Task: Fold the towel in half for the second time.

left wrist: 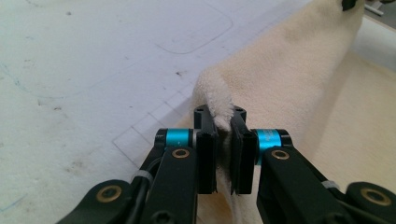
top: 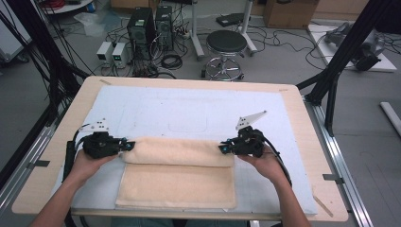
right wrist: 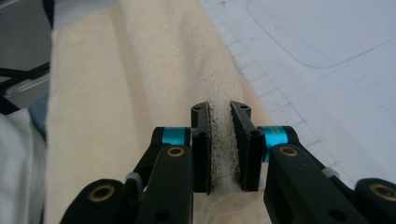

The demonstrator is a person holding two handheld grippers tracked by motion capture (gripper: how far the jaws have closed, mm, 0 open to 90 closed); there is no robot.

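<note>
Stretching side to side across the near half of the counter, the cream towel lies with its long axis running from one hand to the other, and that is what the coming move depends on. Its far edge is doubled back toward the person into a thick fold, and each end of that fold is pinched. The left tongs come in from the left and are clamped on the fold's left end; in the left gripper view the black jaws stand close together with a ridge of terry cloth squeezed up between them. The right tongs come in from the right and are clamped on the opposite end; in the right gripper view a strip of towel is pressed between their jaws in the same way. Both tongs point inward at each other along the fold, so the cloth between them hangs as one straight span, roughly parallel to the counter's near edge. The flat lower layer of the towel reaches from under the fold toward the person's forearms. Neither hand is nearer than the other; each holds its own corner. By my judgement, the fold has to travel toward the person, across the towel's short axis, with both ends kept level so the span does not skew
</note>
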